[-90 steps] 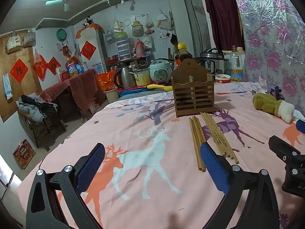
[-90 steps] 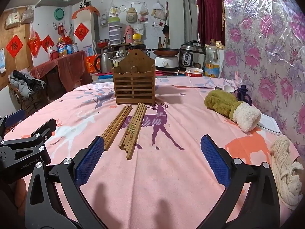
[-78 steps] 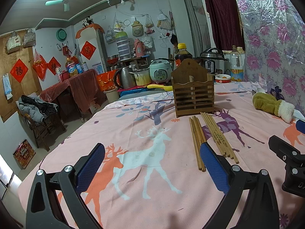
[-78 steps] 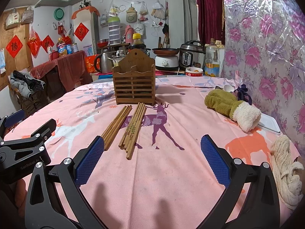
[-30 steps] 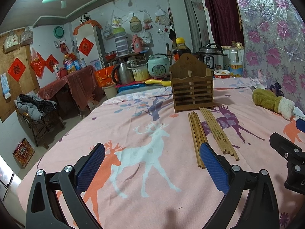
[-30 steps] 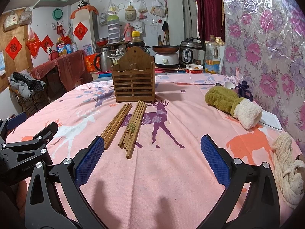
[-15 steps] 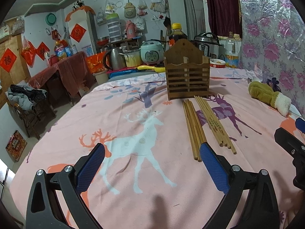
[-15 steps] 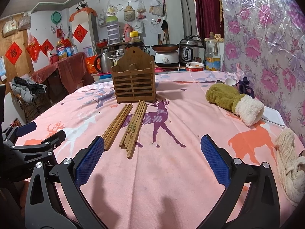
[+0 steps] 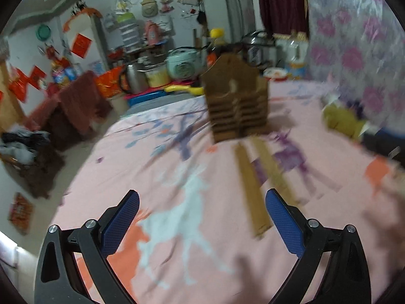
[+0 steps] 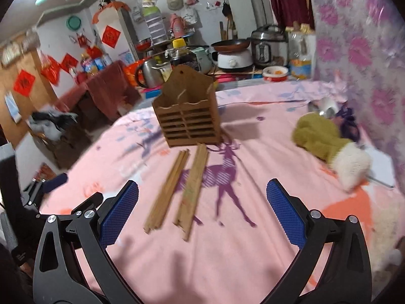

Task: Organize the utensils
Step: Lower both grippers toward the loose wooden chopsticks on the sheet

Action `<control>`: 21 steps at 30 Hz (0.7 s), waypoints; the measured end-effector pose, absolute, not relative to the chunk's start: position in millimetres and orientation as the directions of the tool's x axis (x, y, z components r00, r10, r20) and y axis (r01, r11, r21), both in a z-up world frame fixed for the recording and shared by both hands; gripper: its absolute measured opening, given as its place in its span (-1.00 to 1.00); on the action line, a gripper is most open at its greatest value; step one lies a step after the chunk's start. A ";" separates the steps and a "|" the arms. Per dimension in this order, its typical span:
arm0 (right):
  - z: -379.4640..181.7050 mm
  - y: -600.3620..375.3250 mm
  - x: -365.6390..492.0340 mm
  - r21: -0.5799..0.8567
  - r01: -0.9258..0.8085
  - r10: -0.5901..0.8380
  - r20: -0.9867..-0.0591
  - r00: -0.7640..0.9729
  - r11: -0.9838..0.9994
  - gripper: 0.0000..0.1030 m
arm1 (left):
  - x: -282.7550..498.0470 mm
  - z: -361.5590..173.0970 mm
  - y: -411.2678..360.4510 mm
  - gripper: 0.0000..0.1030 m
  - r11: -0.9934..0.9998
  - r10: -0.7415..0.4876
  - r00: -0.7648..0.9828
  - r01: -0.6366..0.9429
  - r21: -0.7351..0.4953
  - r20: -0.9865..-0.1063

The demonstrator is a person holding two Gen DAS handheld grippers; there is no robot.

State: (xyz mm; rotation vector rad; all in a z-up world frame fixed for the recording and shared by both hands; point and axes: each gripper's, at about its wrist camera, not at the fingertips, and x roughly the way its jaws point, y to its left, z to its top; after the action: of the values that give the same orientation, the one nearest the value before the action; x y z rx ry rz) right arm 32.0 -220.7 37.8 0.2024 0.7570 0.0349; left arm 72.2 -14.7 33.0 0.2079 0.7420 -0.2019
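Two bundles of wooden chopsticks lie side by side on the pink deer-print tablecloth: a darker bundle (image 10: 168, 190) on the left and a lighter bundle (image 10: 193, 190) on the right. Behind them stands an upright slatted wooden holder (image 10: 188, 116), with two compartments. My right gripper (image 10: 202, 216) is open and hovers over the near ends of both bundles. My left gripper (image 9: 202, 220) is open too, with the darker chopsticks (image 9: 250, 190) just inside its right finger. The left wrist view is blurred; the holder (image 9: 236, 109) shows at its centre.
An olive and white plush item (image 10: 329, 147) lies at the right, near a white flat thing (image 10: 382, 167) by the floral wall. Cookers, a kettle and bottles crowd the counter behind the table. The table edge drops away at the left.
Both grippers have risen and moved forward toward the chopsticks, tilting down. The right one now hangs over their near ends. Both stay open, and the chopsticks have not moved.
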 end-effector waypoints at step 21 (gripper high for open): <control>-48.3 -229.5 51.4 0.184 0.044 0.127 -0.812 0.570 0.982 0.89 | 97.3 -55.1 -10.1 0.89 0.926 -0.204 0.445 0.378 -0.024 -0.872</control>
State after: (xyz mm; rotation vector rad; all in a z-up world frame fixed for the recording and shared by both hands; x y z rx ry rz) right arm 51.4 -229.5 -48.3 0.1920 0.9644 0.0487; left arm 97.3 -10.1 -55.1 0.1843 1.0510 -0.3629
